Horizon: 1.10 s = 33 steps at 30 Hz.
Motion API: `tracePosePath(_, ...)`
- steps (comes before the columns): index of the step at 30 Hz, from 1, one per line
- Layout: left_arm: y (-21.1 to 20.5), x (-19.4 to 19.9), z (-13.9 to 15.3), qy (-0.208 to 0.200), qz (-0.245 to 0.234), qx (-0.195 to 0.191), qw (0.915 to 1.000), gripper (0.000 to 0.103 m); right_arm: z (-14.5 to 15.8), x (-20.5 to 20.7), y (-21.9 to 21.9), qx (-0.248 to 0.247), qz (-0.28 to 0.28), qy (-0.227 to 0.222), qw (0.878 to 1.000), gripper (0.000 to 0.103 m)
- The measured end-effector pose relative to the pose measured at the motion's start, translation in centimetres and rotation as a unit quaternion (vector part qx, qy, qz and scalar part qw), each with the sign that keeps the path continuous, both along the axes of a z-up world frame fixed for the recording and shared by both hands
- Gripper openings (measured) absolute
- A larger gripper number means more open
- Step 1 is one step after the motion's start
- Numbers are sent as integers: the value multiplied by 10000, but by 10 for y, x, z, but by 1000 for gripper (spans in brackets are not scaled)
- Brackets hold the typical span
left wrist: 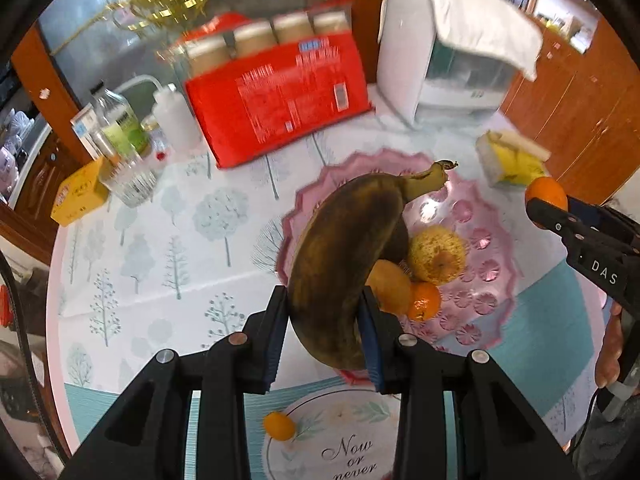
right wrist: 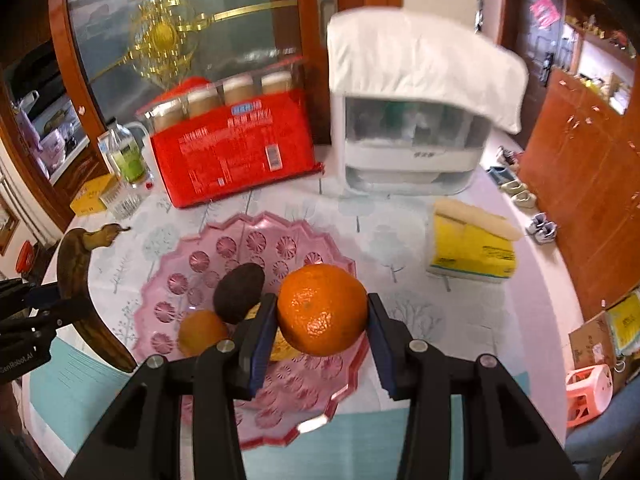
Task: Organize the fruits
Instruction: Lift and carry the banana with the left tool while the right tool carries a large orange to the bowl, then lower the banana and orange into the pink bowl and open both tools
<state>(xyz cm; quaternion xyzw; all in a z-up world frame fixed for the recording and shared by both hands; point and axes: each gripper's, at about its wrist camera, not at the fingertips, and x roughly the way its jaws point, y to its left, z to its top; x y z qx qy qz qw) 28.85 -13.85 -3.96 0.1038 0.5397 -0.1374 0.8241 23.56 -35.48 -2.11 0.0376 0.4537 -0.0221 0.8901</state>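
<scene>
**Banana and orange held above the pink dish**

Blue-padded fingers of the left gripper (left wrist: 324,336) pinch an overripe, brown banana (left wrist: 344,264) across its thick lower half, so the stem end points up and away over the pink dish (left wrist: 496,248). Gripping near the middle probably keeps the long fruit from swinging.

Left of the dish, on the tree-patterned tablecloth (left wrist: 168,248), stand a yellow box (left wrist: 80,196) and a glass bottle (left wrist: 120,124); behind the dish leans a red package (left wrist: 276,104). A small orange fruit (left wrist: 279,426) lies on the cloth on the near side of the dish, not yet collected.

Inside the dish sit a yellow apple (left wrist: 438,256), a small mandarin (left wrist: 424,300) and a dark avocado (right wrist: 239,293), bunched at the near side, leaving the far side bare for new arrivals.

Over the dish's near-right part, the right gripper (right wrist: 322,322) clamps a large orange (right wrist: 322,308) squarely between its pads, lifted clear of the dish. Right of the dish rests a yellow tissue pack (right wrist: 472,252). Both fruits look ready to be lowered in.
</scene>
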Motion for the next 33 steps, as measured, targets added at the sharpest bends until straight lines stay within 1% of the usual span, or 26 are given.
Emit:
tracePosePath(5, -21, 19, -38, 298, 55, 442, 9986, 33, -44, 27, -7, 137, 107, 302, 9994, 44)
tracePosePath(7, -26, 25, -50, 374, 78, 536, 9978, 33, -61, 34, -8, 208, 160, 402, 9988, 44)
tracePosePath(10, -29, 32, -62, 461, 109, 613, 9970, 33, -77, 43, -7, 307, 198, 486, 9981, 44)
tracePosePath(14, -30, 40, -72, 469, 161, 624, 9968, 33, -92, 55, -2, 410, 308, 526, 9973, 44)
tracePosePath(17, -29, 48, -79, 507, 204, 615, 9966, 33, -100, 63, 7, 333, 416, 560, 9970, 46)
tracePosePath(19, -29, 51, -84, 525, 237, 616, 9964, 33, -103, 68, 12, 190, 416, 512, 9976, 46)
tracePosePath(21, -29, 54, -86, 507, 268, 618, 9964, 34, -105, 71, 15, 169, 424, 498, 9977, 47)
tracePosePath(22, -29, 54, -86, 471, 269, 611, 9967, 37, -106, 73, 15, 205, 427, 517, 9975, 48)
tracePosePath(23, -30, 54, -85, 433, 256, 603, 9969, 48, -107, 74, 14, 239, 427, 534, 9974, 48)
tracePosePath(24, -31, 55, -83, 374, 250, 596, 9972, 63, -109, 76, 13, 321, 455, 553, 9969, 48)
tracePosePath(25, -32, 54, -81, 295, 256, 604, 9974, 68, -110, 76, 13, 391, 488, 565, 9964, 48)
tracePosePath(26, -33, 53, -78, 177, 244, 632, 9975, 70, -110, 76, 14, 424, 503, 561, 9963, 48)
tracePosePath(27, -34, 52, -77, 129, 214, 662, 9975, 70, -110, 76, 15, 411, 501, 545, 9964, 48)
tracePosePath(33, -37, 45, -69, 21, 122, 694, 9975, 72, -102, 72, 20, 472, 527, 395, 9967, 49)
